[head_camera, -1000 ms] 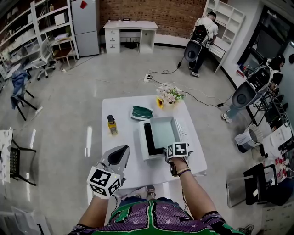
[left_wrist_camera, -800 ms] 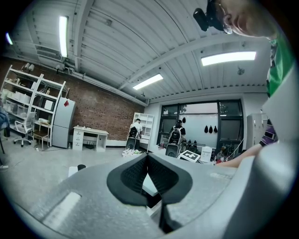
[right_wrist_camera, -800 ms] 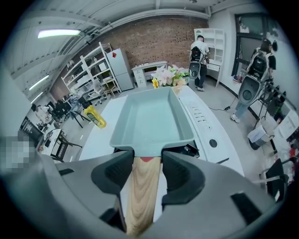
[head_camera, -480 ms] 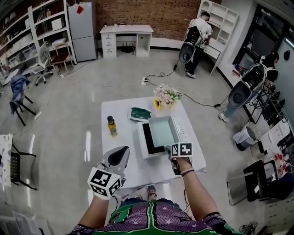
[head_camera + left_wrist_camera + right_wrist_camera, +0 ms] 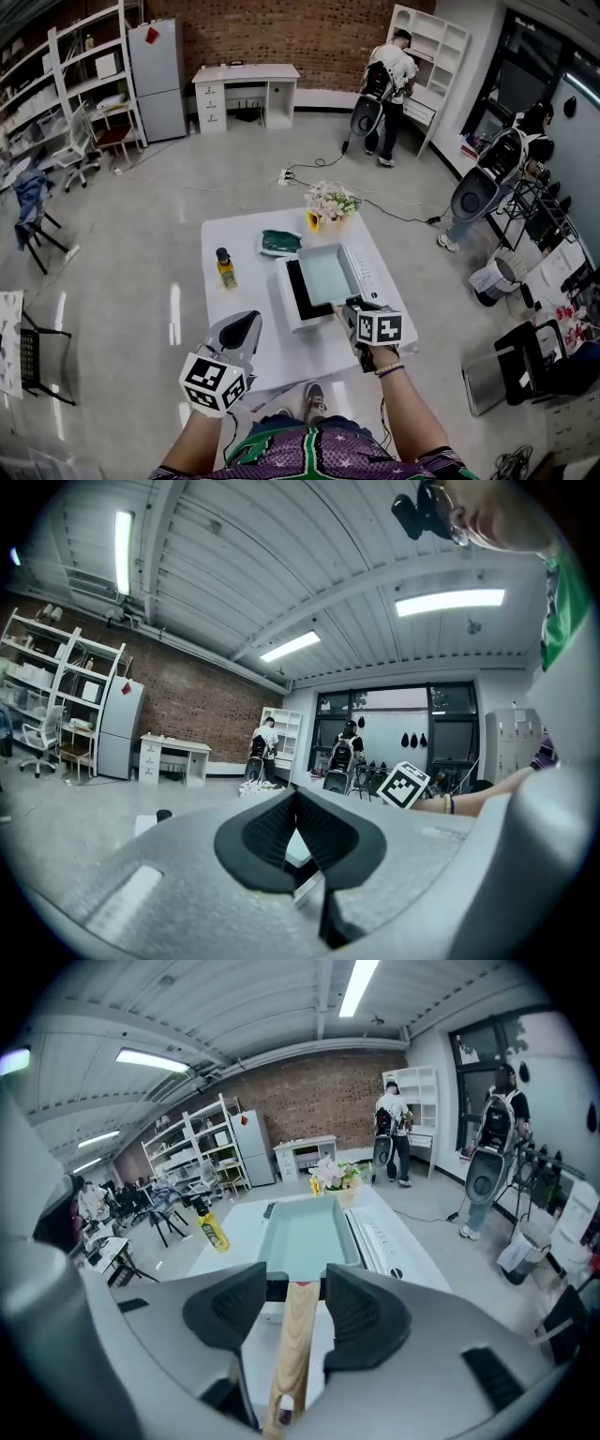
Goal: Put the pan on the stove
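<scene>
The right gripper (image 5: pixel 295 1283) has its jaws spread, and the pan's smooth wooden handle (image 5: pixel 295 1354) lies loose between them. The left gripper (image 5: pixel 296 803) is pressed together on nothing, near the table's front edge. The pan (image 5: pixel 305 1237), rectangular and pale teal, sits on the black glass of the white stove (image 5: pixel 380 1237). On the white table (image 5: pixel 253 253) a yellow oil bottle (image 5: pixel 214 1232), a green pouch (image 5: pixel 279 242) and flowers (image 5: pixel 333 1174) stand apart from it.

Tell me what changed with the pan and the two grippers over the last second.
The right gripper opened off the pan's wooden handle and drew back toward the handle's end, so its jaws now stand apart on either side of it. The pan stayed on the stove. The left gripper stayed shut and empty.
</scene>
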A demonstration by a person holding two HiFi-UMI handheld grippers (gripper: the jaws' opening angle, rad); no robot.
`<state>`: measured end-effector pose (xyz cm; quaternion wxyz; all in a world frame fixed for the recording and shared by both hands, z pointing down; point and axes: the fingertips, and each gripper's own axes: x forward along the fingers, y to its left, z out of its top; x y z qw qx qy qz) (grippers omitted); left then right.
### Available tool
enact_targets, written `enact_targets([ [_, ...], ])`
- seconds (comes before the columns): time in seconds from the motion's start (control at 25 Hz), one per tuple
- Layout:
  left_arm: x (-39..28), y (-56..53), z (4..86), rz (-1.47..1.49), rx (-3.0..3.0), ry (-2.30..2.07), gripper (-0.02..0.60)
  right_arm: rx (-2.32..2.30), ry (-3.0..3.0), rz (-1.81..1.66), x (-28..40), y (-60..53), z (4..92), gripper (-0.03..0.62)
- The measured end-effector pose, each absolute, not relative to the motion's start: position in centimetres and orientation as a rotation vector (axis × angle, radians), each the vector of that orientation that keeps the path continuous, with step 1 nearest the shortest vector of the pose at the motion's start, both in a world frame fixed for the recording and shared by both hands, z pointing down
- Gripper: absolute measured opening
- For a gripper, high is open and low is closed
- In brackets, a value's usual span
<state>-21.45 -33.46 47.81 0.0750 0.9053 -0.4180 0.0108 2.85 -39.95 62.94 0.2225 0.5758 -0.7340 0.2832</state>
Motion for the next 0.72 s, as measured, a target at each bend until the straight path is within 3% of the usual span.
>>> enact_targets([
  [0.72, -15.7, -33.2, 45.8, 0.052, 2.686, -1.353, 0.017, 1.56, -2.291, 0.624, 7.8, -38.8, 56.1, 0.192],
])
